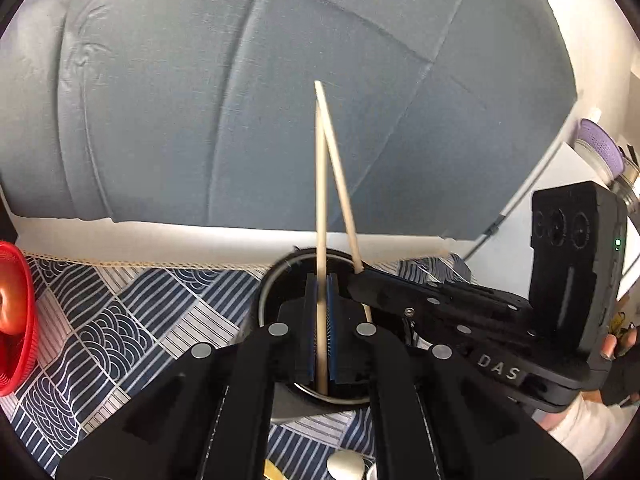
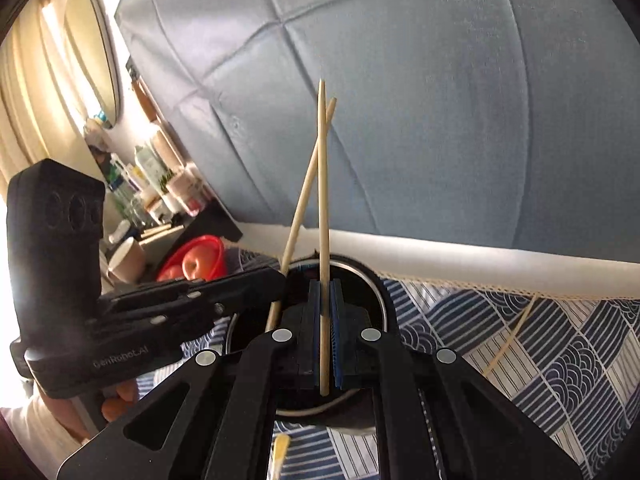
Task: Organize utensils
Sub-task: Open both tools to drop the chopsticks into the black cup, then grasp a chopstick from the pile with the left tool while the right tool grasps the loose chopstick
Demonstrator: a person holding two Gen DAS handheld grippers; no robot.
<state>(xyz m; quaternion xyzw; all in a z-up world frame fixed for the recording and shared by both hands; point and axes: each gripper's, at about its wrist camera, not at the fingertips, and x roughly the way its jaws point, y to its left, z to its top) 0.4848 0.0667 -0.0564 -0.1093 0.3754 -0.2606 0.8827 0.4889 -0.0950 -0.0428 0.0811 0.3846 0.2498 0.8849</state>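
Observation:
My left gripper (image 1: 321,280) is shut on a pale wooden chopstick (image 1: 321,184) that stands upright over a dark round utensil holder (image 1: 266,300). My right gripper (image 2: 325,286) is shut on a second wooden chopstick (image 2: 323,184), also upright over the same holder (image 2: 378,300). Each gripper shows in the other's view, the right one (image 1: 356,274) beside the left, the left one (image 2: 282,280) beside the right. The two chopsticks cross near their top ends. Both lower ends hang over the holder's mouth.
A blue patterned tablecloth (image 1: 132,312) covers the table. A red basket (image 1: 16,320) with fruit stands at the left. A grey-blue padded headboard (image 1: 280,80) rises behind. Another chopstick (image 2: 508,336) lies on the cloth at the right. A spoon (image 1: 346,466) lies near the front.

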